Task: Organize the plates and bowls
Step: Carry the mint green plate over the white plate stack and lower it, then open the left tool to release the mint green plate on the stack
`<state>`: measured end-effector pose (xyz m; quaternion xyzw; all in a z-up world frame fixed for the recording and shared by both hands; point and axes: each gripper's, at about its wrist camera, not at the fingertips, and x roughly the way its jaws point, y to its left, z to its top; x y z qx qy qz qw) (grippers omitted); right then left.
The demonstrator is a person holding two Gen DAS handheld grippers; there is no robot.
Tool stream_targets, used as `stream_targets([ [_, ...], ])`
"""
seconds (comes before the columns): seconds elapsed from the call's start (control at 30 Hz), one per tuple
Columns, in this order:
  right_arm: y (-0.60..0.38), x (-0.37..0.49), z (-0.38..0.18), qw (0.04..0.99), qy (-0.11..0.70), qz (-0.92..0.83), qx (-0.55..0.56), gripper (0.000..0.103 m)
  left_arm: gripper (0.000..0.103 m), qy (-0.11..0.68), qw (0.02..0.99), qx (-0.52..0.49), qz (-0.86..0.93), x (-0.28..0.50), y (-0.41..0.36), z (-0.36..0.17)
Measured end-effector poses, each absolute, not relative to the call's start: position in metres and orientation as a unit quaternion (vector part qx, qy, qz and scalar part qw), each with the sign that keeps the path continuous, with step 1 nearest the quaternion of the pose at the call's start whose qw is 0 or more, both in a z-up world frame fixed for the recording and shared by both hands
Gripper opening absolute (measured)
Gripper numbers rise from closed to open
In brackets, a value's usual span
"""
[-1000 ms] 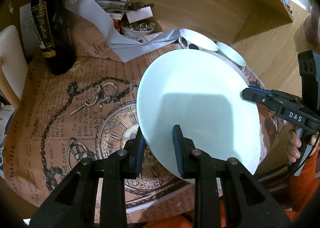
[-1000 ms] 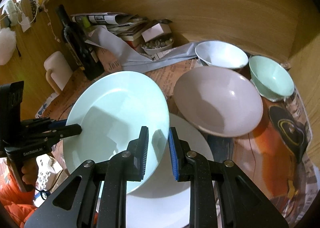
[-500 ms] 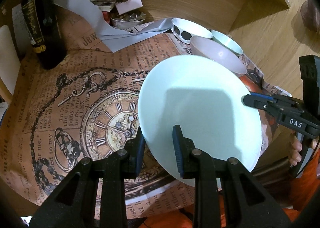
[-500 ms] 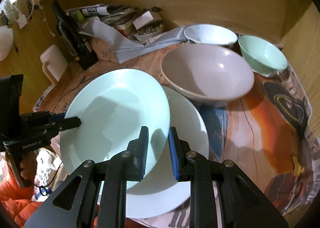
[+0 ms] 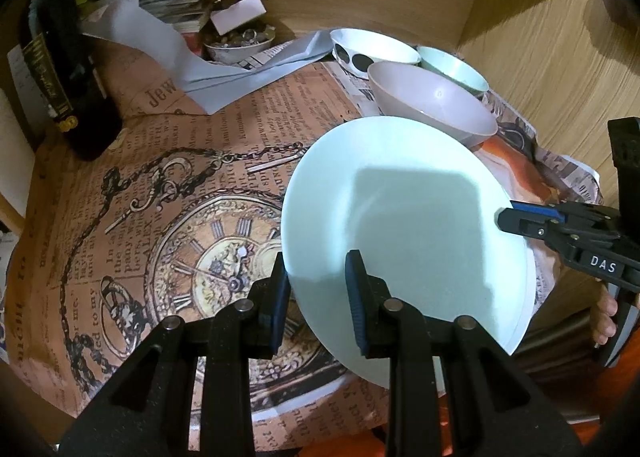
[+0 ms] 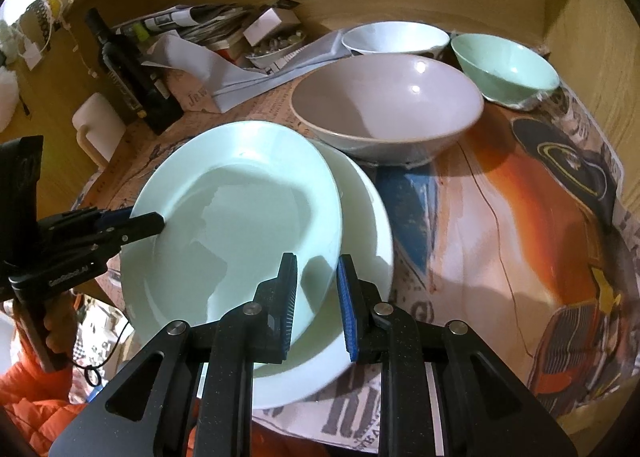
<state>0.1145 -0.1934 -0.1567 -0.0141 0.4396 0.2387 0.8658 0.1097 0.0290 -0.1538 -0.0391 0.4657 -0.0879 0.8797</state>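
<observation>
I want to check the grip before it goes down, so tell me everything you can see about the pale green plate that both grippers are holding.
The pale green plate is round, glossy, ceramic-looking, with a shallow well and broad rim, and empty. It is tilted, clamped at opposite edges by the left gripper and the right gripper. It overlaps a white plate lying on the printed paper; whether they touch is unclear. A pinkish bowl sits just beyond.

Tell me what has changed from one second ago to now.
Both grippers, left and right, carried the pale green plate sideways and lower, so it now overlaps the white plate beneath it. Nothing was released: both pairs of jaws stayed shut on its rim. The bowls and the bottle stayed where they were.
</observation>
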Motion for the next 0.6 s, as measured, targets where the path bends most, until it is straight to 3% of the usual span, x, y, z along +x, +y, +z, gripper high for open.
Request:
stream_targets([
  [0.6,-0.204,0.105,-0.157,0.873,0.428,0.235,-0.025,0.020,0.031,0.474,0.877,0.005,-0.081,0.117,0.009,-0.160],
])
